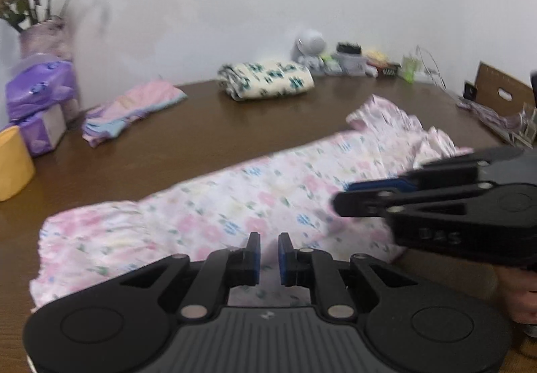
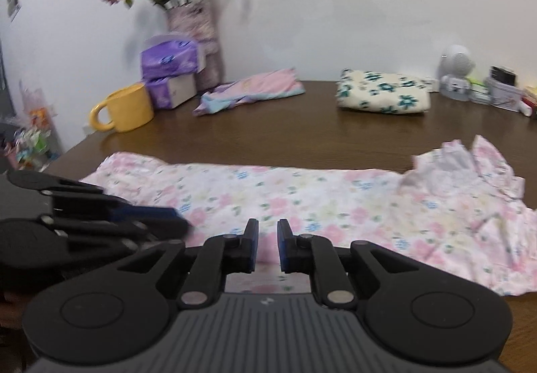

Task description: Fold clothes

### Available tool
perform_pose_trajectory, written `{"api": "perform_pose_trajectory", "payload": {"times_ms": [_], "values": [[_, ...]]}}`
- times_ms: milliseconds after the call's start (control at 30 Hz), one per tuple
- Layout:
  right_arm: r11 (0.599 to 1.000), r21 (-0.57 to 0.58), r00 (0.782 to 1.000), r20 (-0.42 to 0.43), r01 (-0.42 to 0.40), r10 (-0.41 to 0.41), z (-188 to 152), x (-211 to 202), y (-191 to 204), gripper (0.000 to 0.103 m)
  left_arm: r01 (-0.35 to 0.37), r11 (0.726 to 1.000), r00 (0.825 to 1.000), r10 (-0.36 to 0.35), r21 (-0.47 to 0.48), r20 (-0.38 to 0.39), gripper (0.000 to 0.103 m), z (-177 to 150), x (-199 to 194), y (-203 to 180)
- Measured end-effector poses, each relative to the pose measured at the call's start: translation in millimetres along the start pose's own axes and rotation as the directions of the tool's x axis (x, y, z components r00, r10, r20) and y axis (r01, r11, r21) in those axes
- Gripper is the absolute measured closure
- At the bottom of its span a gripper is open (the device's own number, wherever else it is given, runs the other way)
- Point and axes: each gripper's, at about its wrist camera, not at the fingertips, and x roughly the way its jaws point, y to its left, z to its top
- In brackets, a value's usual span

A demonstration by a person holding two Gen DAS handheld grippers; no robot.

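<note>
A pink floral garment (image 1: pixel 255 205) (image 2: pixel 335 205) lies spread lengthwise on the brown table (image 1: pixel 208 131) (image 2: pixel 302 138), its ruffled end bunched at the right (image 2: pixel 470 165). My left gripper (image 1: pixel 269 240) hovers over the garment's near edge, jaws a narrow gap apart with nothing between them. My right gripper (image 2: pixel 267 227) stands the same way, just to its right over the same edge. Each shows in the other's view: the right gripper (image 1: pixel 345 198) enters from the right, the left gripper (image 2: pixel 178 222) from the left. Both views are blurred.
At the back lie a folded cream garment with teal flowers (image 1: pixel 265 79) (image 2: pixel 382 94) and a pink-and-blue garment (image 1: pixel 131 111) (image 2: pixel 251 88). A yellow mug (image 2: pixel 124 108), purple tissue packs (image 2: pixel 171 71) and a flower vase (image 2: pixel 198 27) stand back left. Small clutter (image 2: pixel 496 88) and a cardboard box (image 1: pixel 503 91) sit back right.
</note>
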Motion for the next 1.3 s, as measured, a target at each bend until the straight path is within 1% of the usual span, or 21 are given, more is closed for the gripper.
{"api": "perform_pose_trajectory", "payload": {"times_ms": [100,200,300,367,500,733,967,1133,1300], "values": [[1.000,-0.004,1.000,-0.030,-0.001,0.001,-2,7,3,0.091,-0.009,1.000,1.000,0.009,-0.007,-0.004,0.093,-2,3,2],[1.000,0.017,0.998,-0.058,-0.001,0.002,-5,11,-2,0.091,-0.009,1.000,1.000,0.009,-0.010,-0.004,0.092,-5,2,4],[1.000,0.020,0.998,-0.056,0.012,-0.011,-8,10,-5,0.091,-0.012,1.000,1.000,0.012,-0.007,-0.005,0.092,-6,-1,6],[1.000,0.006,0.998,-0.050,0.030,-0.029,-10,8,-5,0.091,-0.015,1.000,1.000,0.015,-0.005,-0.006,0.092,-7,-2,7],[0.997,-0.017,0.996,-0.037,0.080,-0.081,-13,7,-8,0.091,-0.053,0.998,0.998,0.052,-0.033,-0.017,0.092,-7,-5,15],[0.990,-0.009,0.990,-0.043,0.137,-0.138,-12,5,-18,0.091,-0.079,0.995,0.996,0.077,-0.064,-0.035,0.092,-7,-9,26],[0.990,-0.001,0.989,-0.046,0.140,-0.140,-12,3,-21,0.091,-0.072,0.992,0.997,0.069,-0.104,-0.030,0.096,-9,-18,38],[0.991,0.005,0.990,-0.045,0.135,-0.134,-13,2,-23,0.091,-0.133,0.985,0.991,0.134,-0.107,0.003,0.095,-13,-29,43],[0.990,-0.006,0.990,-0.042,0.138,-0.138,-14,2,-22,0.091,-0.156,0.976,0.988,0.155,-0.152,-0.019,0.095,-20,-32,57]]}}
